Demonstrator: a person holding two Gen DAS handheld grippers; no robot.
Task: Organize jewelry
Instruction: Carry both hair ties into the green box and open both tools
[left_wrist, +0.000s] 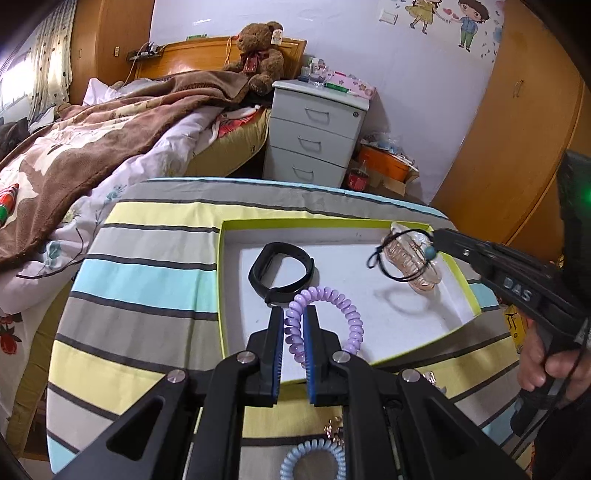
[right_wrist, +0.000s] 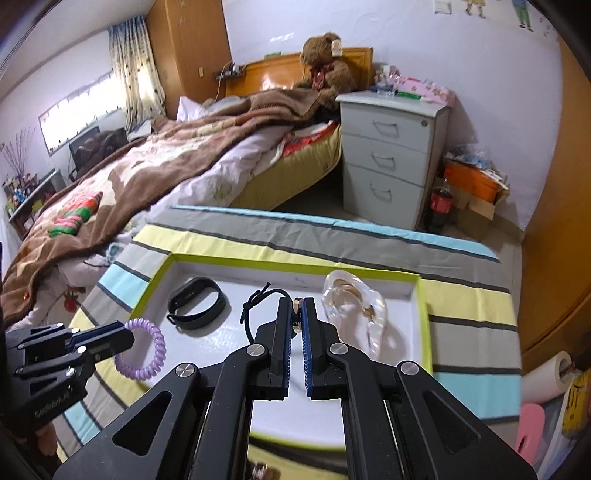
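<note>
A: What do the left tongs (left_wrist: 293, 325) have hold of?

B: They are nearly closed on a purple spiral bracelet (left_wrist: 332, 317), pinching one side of the coil so that the rest of the loop hangs free to the right. It is held over the near edge of the green-rimmed tray (left_wrist: 461, 280), likely so it can be set down inside.

A: And the right tongs (right_wrist: 296, 314)?

B: Closed down to a narrow gap on a black cord bracelet (right_wrist: 258, 306), gripped at its bead end. The cord loop droops to the left, above the white tray floor. Holding it by the bead probably keeps the thin cord from slipping out.

A: What already lies in the tray?

B: A black wristband (left_wrist: 282, 271) at the far left, and a clear shoe-shaped ornament (left_wrist: 413, 258) at the far right, just beside the cord bracelet. The middle of the floor looks free, so both pieces could go there; the ornament crowds the right tongs most.

A: Anything outside it?

B: On the striped surface (left_wrist: 140, 280), near the left tongs, rests a pale blue spiral bracelet (left_wrist: 314, 461) and a small gold trinket (left_wrist: 334, 430), partly hidden. Beyond stand the bed (left_wrist: 110, 129) and a grey drawer unit (left_wrist: 317, 133).
</note>
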